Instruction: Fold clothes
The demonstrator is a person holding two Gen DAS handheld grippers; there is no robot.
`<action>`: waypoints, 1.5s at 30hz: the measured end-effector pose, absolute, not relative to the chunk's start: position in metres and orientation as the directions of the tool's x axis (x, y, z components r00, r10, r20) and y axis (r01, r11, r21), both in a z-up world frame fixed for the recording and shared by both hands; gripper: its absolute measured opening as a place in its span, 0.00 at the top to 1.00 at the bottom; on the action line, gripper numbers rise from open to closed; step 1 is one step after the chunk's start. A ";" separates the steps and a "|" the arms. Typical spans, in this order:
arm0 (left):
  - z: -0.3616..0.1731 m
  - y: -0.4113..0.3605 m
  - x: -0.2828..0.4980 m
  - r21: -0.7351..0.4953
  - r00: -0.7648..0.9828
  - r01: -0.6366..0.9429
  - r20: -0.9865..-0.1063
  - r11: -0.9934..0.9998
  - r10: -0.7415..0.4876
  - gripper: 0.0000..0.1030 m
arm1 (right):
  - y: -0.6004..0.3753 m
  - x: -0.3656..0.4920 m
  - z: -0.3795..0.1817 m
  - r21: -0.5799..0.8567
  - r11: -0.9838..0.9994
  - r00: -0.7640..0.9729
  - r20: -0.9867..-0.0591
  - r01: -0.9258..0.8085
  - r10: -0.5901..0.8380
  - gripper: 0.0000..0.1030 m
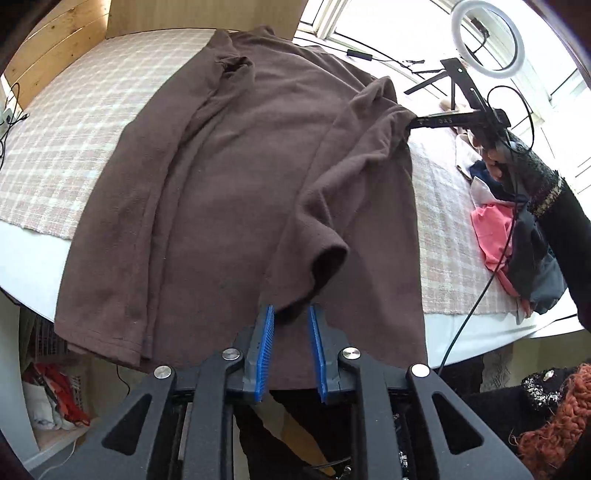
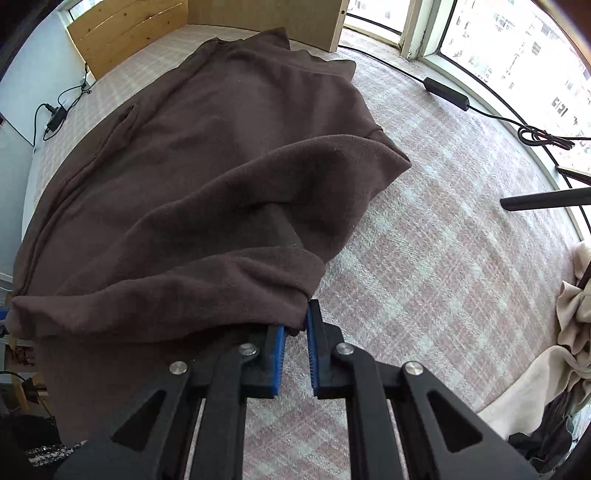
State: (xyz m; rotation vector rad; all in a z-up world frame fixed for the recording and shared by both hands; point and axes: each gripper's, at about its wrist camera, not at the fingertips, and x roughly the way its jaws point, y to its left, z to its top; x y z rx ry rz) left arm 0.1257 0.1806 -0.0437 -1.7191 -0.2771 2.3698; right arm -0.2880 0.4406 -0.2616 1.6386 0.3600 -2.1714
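Observation:
A brown long-sleeved top (image 1: 236, 177) lies spread on a plaid-covered table (image 1: 74, 122), its hem hanging over the near edge. My left gripper (image 1: 291, 314) is shut on the cuff end of a sleeve (image 1: 325, 258) folded across the body. My right gripper (image 2: 299, 321) is shut on a fold of the same top (image 2: 207, 177) at its shoulder side and lifts it above the cloth. The right gripper also shows in the left wrist view (image 1: 413, 123), pinching the raised fabric.
A pile of mixed clothes (image 1: 517, 236) lies at the table's right. A ring light on a tripod (image 1: 487, 37) and a power brick with cable (image 2: 447, 92) stand by the window. Cream garments (image 2: 569, 332) lie at the right edge. A wooden board (image 2: 125, 33) stands behind.

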 end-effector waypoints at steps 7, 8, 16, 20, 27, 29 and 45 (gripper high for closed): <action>-0.050 0.212 0.104 -0.156 -0.336 -0.087 -0.925 -0.984 0.177 0.72 | 0.441 -0.288 -0.262 0.031 -0.895 -0.231 -0.962 0.444 -0.148 0.90; -0.050 0.210 0.099 -0.171 -0.343 -0.071 -0.921 -0.983 0.185 0.72 | 0.440 -0.288 -0.263 0.027 -0.895 -0.230 -0.963 0.445 -0.143 0.90; -0.050 0.180 0.072 -0.298 -0.374 0.001 -0.885 -0.955 0.276 0.72 | 0.436 -0.286 -0.261 0.014 -0.890 -0.224 -0.966 0.455 -0.129 0.89; -0.056 0.163 0.060 -0.332 -0.362 0.054 -0.885 -0.942 0.292 0.72 | 0.433 -0.287 -0.262 0.013 -0.889 -0.219 -0.967 0.457 -0.127 0.89; -0.068 0.157 0.031 -0.309 -0.356 0.063 -0.895 -0.949 0.268 0.95 | 0.425 -0.288 -0.262 -0.003 -0.878 -0.218 -0.969 0.478 -0.116 0.89; -0.060 0.154 0.035 -0.329 -0.379 0.055 -0.881 -0.943 0.285 0.97 | 0.423 -0.289 -0.260 -0.004 -0.874 -0.221 -0.968 0.485 -0.118 0.90; -0.058 0.215 0.147 -0.449 -0.140 -0.166 -0.871 -0.878 0.472 0.92 | 0.459 -0.284 -0.247 -0.036 -0.877 -0.212 -0.974 0.479 -0.076 0.85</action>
